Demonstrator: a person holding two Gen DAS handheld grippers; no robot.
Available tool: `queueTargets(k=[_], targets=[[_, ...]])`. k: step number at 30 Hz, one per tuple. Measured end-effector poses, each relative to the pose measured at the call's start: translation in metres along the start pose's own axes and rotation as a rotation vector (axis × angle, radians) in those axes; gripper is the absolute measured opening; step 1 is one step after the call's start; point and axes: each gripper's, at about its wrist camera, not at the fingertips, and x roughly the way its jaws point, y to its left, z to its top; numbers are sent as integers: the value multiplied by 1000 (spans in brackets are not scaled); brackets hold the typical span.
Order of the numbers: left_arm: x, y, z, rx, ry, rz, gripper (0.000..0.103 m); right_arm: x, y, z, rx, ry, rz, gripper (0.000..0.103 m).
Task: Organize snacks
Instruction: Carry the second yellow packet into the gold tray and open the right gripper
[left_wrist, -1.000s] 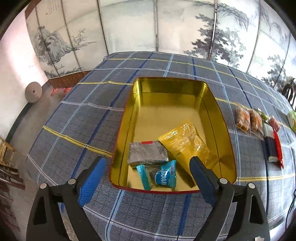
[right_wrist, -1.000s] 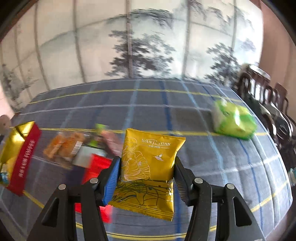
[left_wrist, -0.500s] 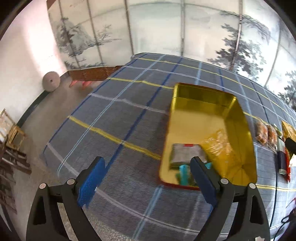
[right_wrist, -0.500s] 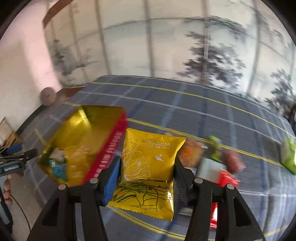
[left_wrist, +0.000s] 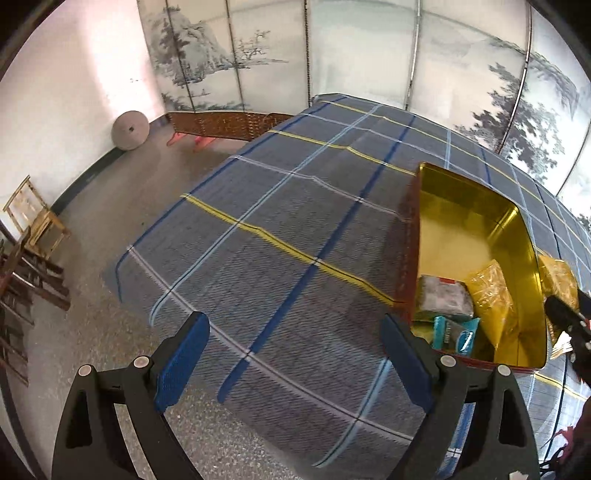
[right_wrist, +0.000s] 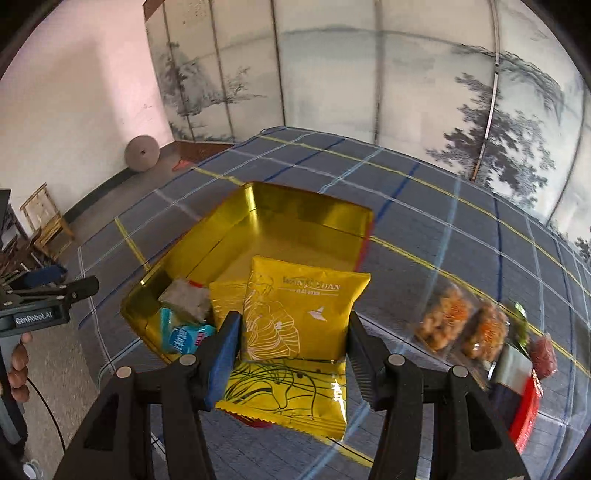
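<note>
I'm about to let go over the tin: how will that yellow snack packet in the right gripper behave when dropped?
The yellow packet looks puffy and light, so it should land softly. Its glossy film probably slides against the tin. The free end below the right gripper bends, so it is floppy.

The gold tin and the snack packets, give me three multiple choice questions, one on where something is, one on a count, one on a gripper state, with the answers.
1. Where does the gold tin stand?
A. on the checked tablecloth
B. on the floor
C. on a chair

2. How many packets lie inside the tin?
A. none
B. three
C. six

3. What is the right gripper doing?
A. hanging open and empty
B. shut on a teal packet
C. shut on a yellow packet

Answers:
1 A, the tin rests on the checked tablecloth.
2 B, a grey packet, a teal packet and a yellow packet lie at its near end.
3 C, both pads press the sides of the held yellow packet in front of the tin; the left gripper is open and empty.
</note>
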Motion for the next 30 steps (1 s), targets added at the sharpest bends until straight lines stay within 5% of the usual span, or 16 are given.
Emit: queueTargets(k=[30], targets=[[-3, 21, -7, -45, 16, 18, 92, 49, 25, -1, -51, 80, 15, 58]])
